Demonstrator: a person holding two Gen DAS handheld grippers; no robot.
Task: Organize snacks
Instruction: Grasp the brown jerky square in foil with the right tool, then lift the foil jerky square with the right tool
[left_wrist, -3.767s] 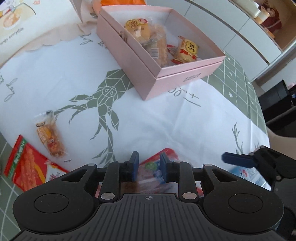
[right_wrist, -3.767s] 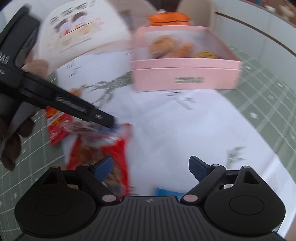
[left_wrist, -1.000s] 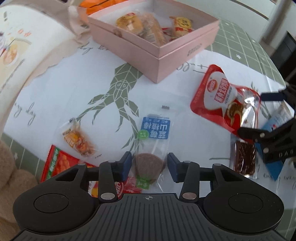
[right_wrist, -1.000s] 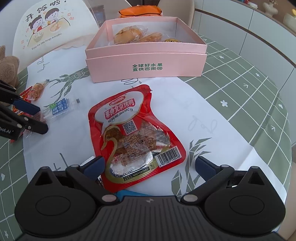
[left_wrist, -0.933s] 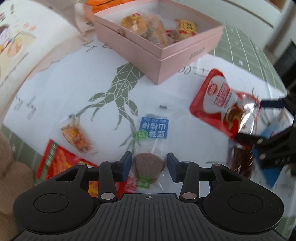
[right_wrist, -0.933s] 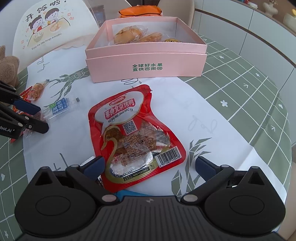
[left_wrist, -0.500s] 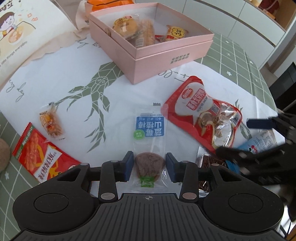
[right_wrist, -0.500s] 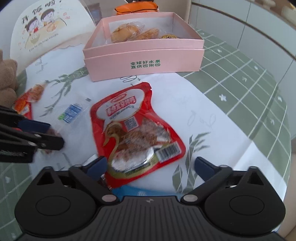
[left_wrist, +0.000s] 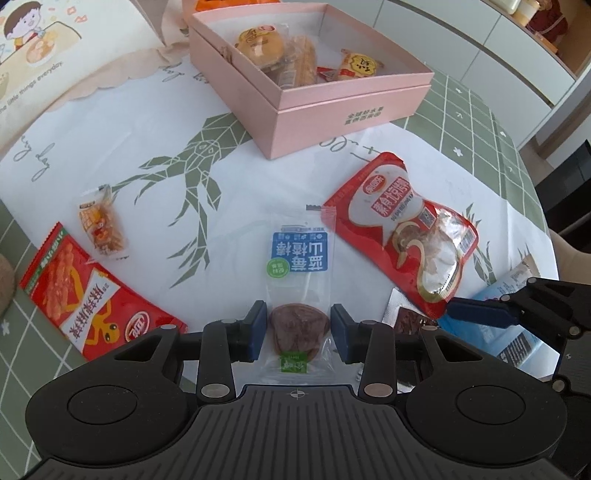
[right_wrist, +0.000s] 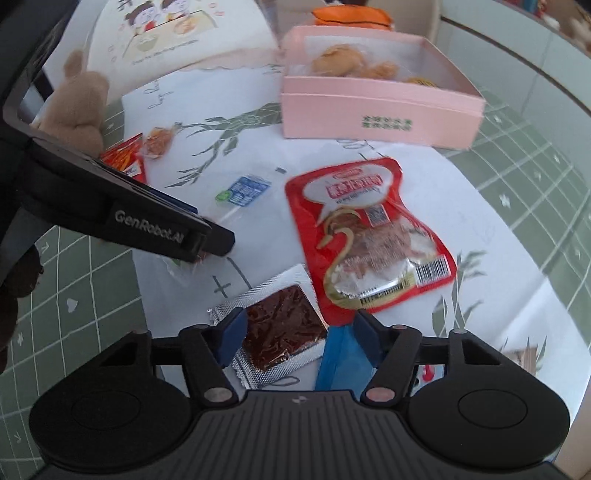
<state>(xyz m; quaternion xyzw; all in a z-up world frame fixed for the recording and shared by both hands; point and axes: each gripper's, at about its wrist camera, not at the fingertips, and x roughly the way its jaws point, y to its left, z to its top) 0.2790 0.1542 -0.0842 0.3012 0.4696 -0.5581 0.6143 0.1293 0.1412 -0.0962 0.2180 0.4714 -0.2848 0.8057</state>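
Snacks lay scattered over the white tablecloth (left_wrist: 258, 155) in front of the pink box (left_wrist: 332, 107), which already held several wrapped pastries. A clear packet with a blue label (left_wrist: 299, 273) lay on the cloth with its round brown end between the fingers of the left gripper (left_wrist: 298, 330); those fingers stood apart on either side of it, with a gap on each side. Just right of that lay a large red pouch (left_wrist: 402, 229), flat and tilted. At its near corner a silver-edged packet of dark red-brown filling (right_wrist: 284, 328) sat between the spread fingers of the right gripper (right_wrist: 299, 336), unclamped, and a blue wrapper (right_wrist: 343, 362) lay beside it under the right finger. Farther left, a small orange-filled clear packet (left_wrist: 101, 225) and a red snack bag (left_wrist: 85, 299) rested near the cloth's edge. A brown plush toy (right_wrist: 77, 103) stood well beyond them.
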